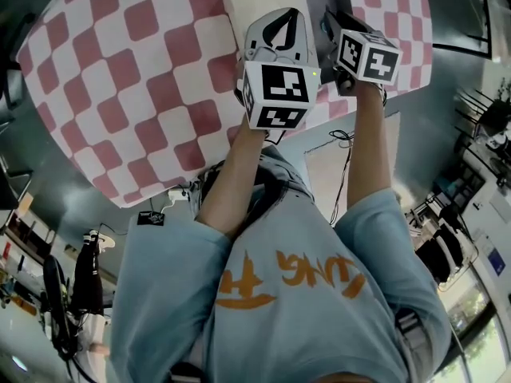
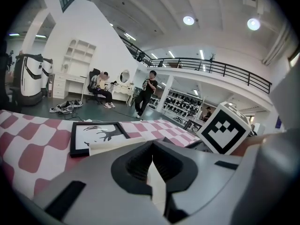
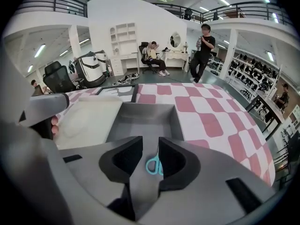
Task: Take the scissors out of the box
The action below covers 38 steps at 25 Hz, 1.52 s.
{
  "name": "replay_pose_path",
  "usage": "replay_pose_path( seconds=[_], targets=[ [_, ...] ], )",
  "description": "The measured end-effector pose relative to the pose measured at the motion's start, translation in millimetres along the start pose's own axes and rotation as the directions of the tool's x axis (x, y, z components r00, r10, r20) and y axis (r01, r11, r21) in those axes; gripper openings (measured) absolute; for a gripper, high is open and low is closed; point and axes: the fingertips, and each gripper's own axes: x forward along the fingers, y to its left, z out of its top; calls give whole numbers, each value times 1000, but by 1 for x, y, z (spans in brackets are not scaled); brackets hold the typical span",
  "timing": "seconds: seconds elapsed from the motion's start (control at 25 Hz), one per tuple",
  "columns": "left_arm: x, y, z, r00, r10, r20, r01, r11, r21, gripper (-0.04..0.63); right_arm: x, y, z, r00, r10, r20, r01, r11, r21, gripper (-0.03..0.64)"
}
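Note:
A grey box (image 3: 174,122) stands open on the checked table, its cream lid (image 3: 86,116) folded out to the left. Teal scissors (image 3: 153,165) lie on the box floor; only their handle loops show in the gap between my jaws. My right gripper (image 3: 150,146) hangs open over the box, pointing steeply down, its pads clear of the scissors. My left gripper (image 2: 152,146) is shut on the lid's edge (image 2: 117,146). In the head view the left gripper (image 1: 279,34) covers the lid (image 1: 243,10) and the right gripper (image 1: 335,26) reaches into the box.
A black picture frame (image 2: 96,136) lies flat on the red-and-white cloth (image 1: 136,78) just beyond the box. The round table's edge curves close to the person's body. Two people and white shelves are far off in the hall.

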Motion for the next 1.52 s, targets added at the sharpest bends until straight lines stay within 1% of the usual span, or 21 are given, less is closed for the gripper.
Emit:
replay_pose_path(
  seconds=[0.32, 0.52, 0.76, 1.0, 1.16, 1.2, 1.24, 1.52],
  targets=[
    [-1, 7, 6, 1000, -5, 23, 6, 999, -35, 20, 20, -3, -6, 997, -38, -74, 42, 998, 47, 120],
    [-1, 6, 7, 999, -20, 32, 21, 999, -41, 20, 30, -7, -9, 992, -67, -107, 75, 994, 76, 123],
    [-1, 7, 9, 999, -20, 40, 22, 999, -49, 20, 39, -9, -15, 987, -83, -141, 100, 988, 120, 123],
    [-1, 14, 11, 999, -5, 47, 8, 998, -60, 20, 41, -9, -16, 988, -62, -144, 86, 982, 167, 118],
    [-2, 16, 13, 999, 0, 51, 3, 998, -68, 20, 41, -8, -16, 990, -31, -135, 60, 975, 212, 97],
    [-3, 15, 13, 999, 0, 52, 4, 998, -69, 20, 40, -9, -17, 990, -32, -136, 62, 973, 221, 80],
    [-4, 15, 13, 999, 1, 53, 3, 998, -70, 20, 40, -10, -18, 990, -35, -139, 66, 972, 226, 34],
    [-11, 16, 16, 998, 12, 60, -7, 997, -72, 20, 38, -9, -18, 990, -40, -138, 66, 980, 188, 29]
  ],
)
